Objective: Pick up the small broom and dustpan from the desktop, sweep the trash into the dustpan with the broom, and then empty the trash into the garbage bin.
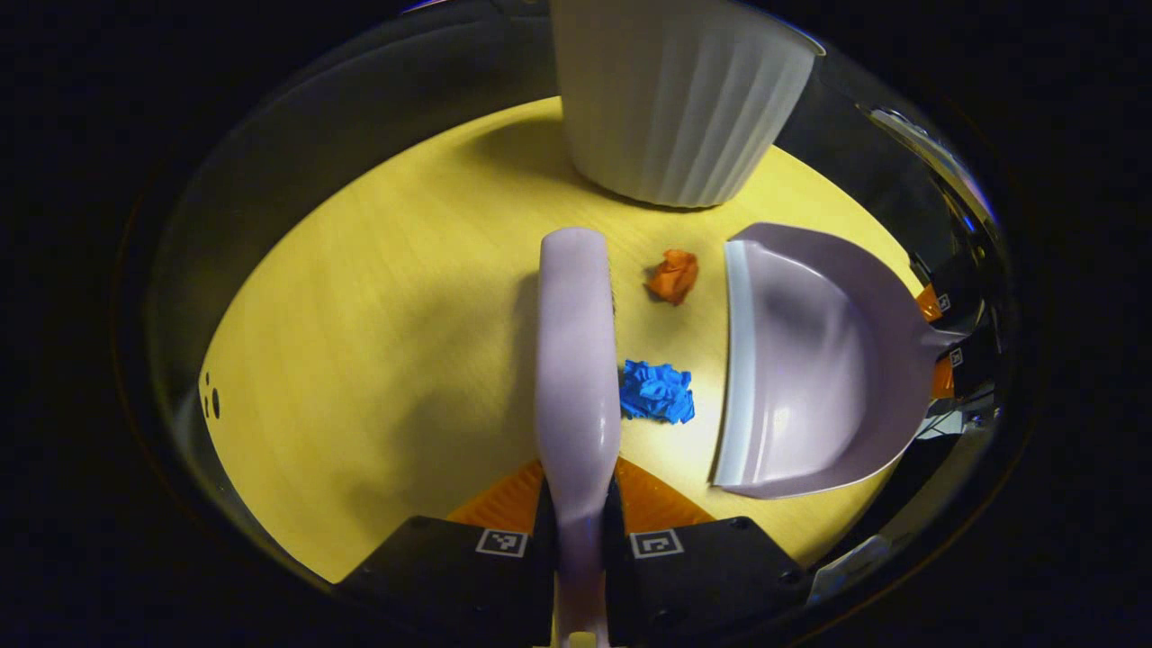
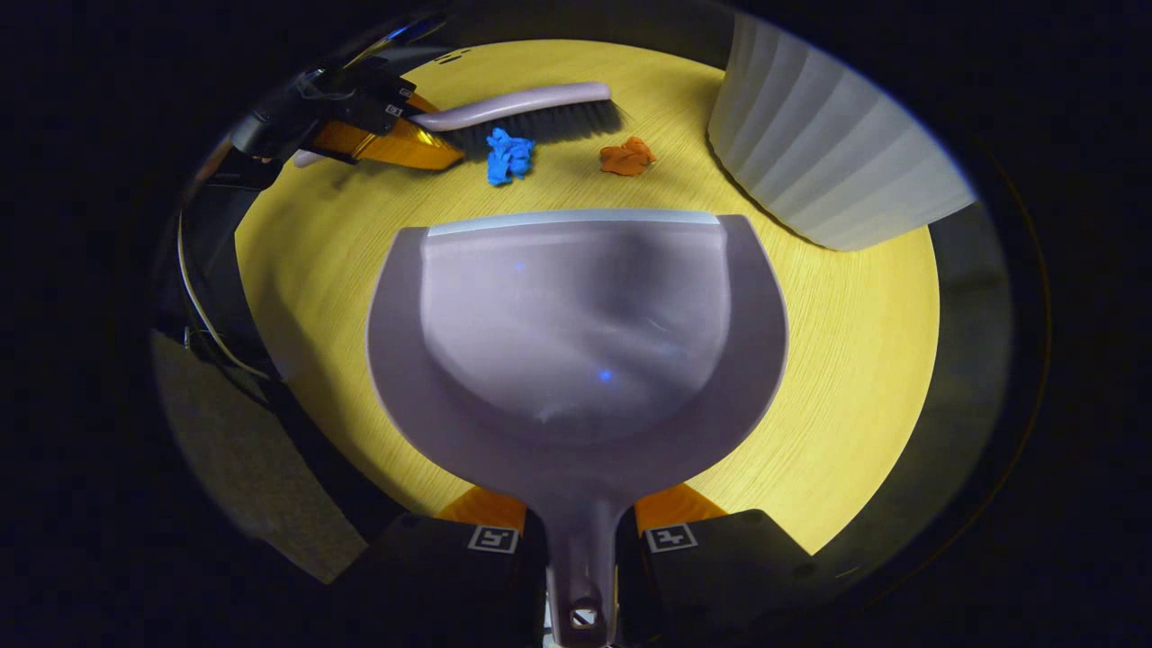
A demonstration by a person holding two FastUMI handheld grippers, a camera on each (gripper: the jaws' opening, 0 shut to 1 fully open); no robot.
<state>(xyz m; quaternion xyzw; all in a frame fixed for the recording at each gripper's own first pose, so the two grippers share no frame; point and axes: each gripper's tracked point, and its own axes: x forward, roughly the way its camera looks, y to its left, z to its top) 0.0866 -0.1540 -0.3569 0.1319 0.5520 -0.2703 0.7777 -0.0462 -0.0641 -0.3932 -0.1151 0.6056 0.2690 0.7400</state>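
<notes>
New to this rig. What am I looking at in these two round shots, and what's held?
No robot arm: a person carries a hand-held gripper in each hand, each with a fisheye camera looking along its fingers. In the left gripper view, the left hand-held gripper clamps the lilac plastic broom. In the right gripper view, the right hand-held gripper clamps the lilac plastic dustpan by its handle. On the yellow wooden desktop lie a blue crumpled paper scrap and an orange one, between broom and dustpan. The white ribbed bin stands behind.

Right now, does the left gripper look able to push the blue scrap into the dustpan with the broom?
Probably yes. The broom touches the blue scrap, and bare desktop lies between it and the dustpan lip. The orange scrap sits aside.
</notes>
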